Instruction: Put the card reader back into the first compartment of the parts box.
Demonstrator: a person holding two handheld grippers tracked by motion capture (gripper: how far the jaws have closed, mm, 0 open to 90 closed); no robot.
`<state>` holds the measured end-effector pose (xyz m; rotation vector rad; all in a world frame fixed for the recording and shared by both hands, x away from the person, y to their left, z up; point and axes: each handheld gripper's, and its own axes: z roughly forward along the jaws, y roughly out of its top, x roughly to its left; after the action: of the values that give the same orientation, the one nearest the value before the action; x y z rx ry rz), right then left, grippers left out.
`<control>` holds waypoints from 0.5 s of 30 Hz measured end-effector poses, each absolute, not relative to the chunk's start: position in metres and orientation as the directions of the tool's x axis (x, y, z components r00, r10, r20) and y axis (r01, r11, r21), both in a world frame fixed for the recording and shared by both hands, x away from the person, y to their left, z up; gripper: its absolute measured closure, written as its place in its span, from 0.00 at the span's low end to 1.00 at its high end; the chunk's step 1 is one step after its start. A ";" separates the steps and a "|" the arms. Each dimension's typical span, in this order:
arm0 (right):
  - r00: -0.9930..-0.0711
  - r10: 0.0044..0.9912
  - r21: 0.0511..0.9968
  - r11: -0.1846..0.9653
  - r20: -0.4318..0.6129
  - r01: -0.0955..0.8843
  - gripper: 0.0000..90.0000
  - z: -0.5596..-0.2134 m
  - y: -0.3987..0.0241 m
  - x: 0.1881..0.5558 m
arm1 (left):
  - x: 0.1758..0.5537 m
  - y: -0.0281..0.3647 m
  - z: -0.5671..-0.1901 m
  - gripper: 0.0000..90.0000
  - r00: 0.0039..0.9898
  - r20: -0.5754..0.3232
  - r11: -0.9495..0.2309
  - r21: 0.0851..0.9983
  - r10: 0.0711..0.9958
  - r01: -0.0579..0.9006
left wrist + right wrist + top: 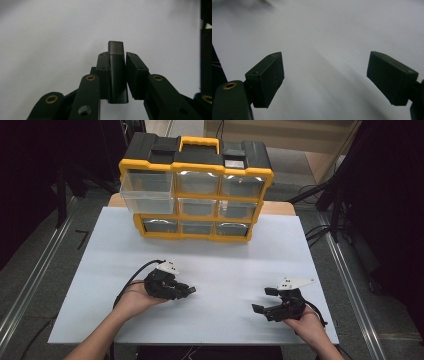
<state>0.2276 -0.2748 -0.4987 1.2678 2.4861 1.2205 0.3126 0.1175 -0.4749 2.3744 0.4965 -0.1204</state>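
My left gripper (189, 291) lies low over the white table (230, 265) at the front left, pointing right. In the left gripper view its jaws (117, 57) are shut on a small flat black block (116, 75), which stands on end between the pads and sticks out a little past them. My right gripper (263, 300) rests at the front right and points left. Its two pads stand wide apart in the right gripper view (325, 77), with only bare table between them.
A yellow and black drawer organiser (196, 167) with clear drawers stands at the table's far edge. Its top-left drawer (147, 192) is pulled out toward me. Metal rails run along the floor on both sides of the table.
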 end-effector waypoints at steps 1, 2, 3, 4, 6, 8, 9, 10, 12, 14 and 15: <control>-0.651 0.715 0.693 0.334 0.255 0.639 0.14 -0.499 -0.275 0.228 | 0.312 0.117 -0.474 0.84 0.927 -0.211 -0.691 0.620 0.311 0.373; -0.651 0.715 0.693 0.334 0.255 0.639 0.14 -0.499 -0.275 0.228 | 0.312 0.117 -0.474 0.84 0.927 -0.211 -0.691 0.620 0.311 0.373; -0.652 0.713 0.697 0.331 0.257 0.636 0.14 -0.499 -0.275 0.228 | 0.311 0.119 -0.472 0.84 0.938 -0.191 -0.708 0.616 0.290 0.345; -0.653 0.713 0.697 0.331 0.257 0.636 0.14 -0.498 -0.275 0.228 | 0.311 0.120 -0.470 0.84 0.942 -0.182 -0.714 0.615 0.283 0.334; -0.654 0.714 0.701 0.333 0.249 0.630 0.14 -0.498 -0.275 0.227 | 0.313 0.123 -0.468 0.84 0.945 -0.173 -0.718 0.616 0.279 0.325; -0.657 0.713 0.704 0.335 0.245 0.626 0.14 -0.497 -0.275 0.227 | 0.314 0.125 -0.467 0.84 0.944 -0.176 -0.720 0.612 0.280 0.327; -0.665 0.706 0.708 0.339 0.243 0.619 0.14 -0.497 -0.275 0.227 | 0.317 0.128 -0.466 0.84 0.939 -0.186 -0.723 0.600 0.291 0.343; -0.666 0.705 0.709 0.340 0.243 0.618 0.14 -0.497 -0.274 0.227 | 0.318 0.129 -0.465 0.84 0.941 -0.184 -0.731 0.595 0.283 0.336; -0.667 0.702 0.706 0.339 0.250 0.621 0.14 -0.497 -0.273 0.227 | 0.320 0.131 -0.462 0.84 0.945 -0.183 -0.733 0.598 0.270 0.325; -0.669 0.701 0.705 0.343 0.248 0.621 0.14 -0.497 -0.273 0.227 | 0.321 0.133 -0.459 0.84 0.948 -0.179 -0.740 0.593 0.263 0.317; -0.669 0.700 0.707 0.341 0.249 0.620 0.14 -0.497 -0.273 0.227 | 0.322 0.137 -0.448 0.84 0.944 -0.203 -0.731 0.598 0.259 0.328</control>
<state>0.2265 -0.2727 -0.4968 1.2303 2.4906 1.2436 0.3225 0.1371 -0.4480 2.4283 0.4132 -0.1379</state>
